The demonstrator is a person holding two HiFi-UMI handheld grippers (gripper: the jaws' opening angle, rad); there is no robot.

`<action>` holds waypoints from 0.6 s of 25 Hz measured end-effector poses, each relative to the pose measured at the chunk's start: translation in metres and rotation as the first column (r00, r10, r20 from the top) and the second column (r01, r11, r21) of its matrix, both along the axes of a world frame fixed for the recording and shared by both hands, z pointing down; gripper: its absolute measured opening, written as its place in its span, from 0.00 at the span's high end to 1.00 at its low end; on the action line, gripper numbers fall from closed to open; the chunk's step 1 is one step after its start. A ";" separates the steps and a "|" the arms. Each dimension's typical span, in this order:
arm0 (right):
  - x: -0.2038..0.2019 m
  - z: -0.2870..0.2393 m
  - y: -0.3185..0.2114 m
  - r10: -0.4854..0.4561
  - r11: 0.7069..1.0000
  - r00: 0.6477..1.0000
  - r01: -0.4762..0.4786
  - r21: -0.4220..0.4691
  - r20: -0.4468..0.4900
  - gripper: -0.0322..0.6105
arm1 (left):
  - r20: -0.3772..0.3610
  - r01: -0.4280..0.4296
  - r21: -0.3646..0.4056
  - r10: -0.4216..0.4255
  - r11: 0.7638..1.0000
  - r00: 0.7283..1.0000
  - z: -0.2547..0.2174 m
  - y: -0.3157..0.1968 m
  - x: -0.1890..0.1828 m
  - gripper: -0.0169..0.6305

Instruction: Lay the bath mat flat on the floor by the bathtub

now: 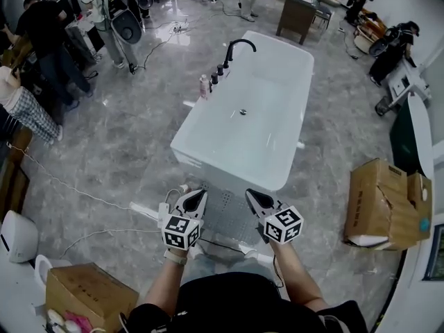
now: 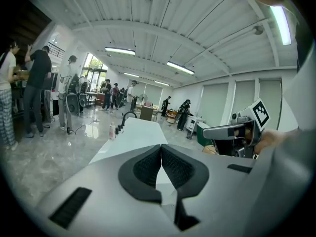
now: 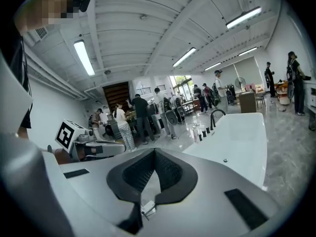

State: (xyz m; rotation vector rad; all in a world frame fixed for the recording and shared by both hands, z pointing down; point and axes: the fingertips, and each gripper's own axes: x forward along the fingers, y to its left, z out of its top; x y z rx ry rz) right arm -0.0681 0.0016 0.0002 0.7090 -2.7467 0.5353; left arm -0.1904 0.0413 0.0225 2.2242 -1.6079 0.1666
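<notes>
Both grippers clenched | left gripper (image 1: 201,195) and right gripper (image 1: 250,195) each pinching the grey bath mat (image 1: 226,219) | mat hangs between them, just off the bathtub's (image 1: 267,127) near end

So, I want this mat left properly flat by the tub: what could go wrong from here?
1. The mat lies at the tub's near end, but the shut left gripper and right gripper cover its far corners in the head view, so a fold could go unseen.
2. A black cable runs by its near edge; it may lift the mat or catch a foot.
</notes>
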 end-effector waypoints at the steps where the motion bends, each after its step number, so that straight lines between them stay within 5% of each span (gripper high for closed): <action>1: -0.002 -0.010 0.002 -0.006 1.000 1.000 0.006 0.014 0.004 0.91 | 0.005 0.004 0.018 -0.004 1.000 1.000 -0.011 0.001 -0.003 0.95; 15: -0.014 -0.129 0.038 -0.058 0.979 0.994 0.037 0.202 0.095 0.91 | 0.067 0.059 0.241 -0.077 0.969 0.995 -0.130 0.041 -0.021 0.94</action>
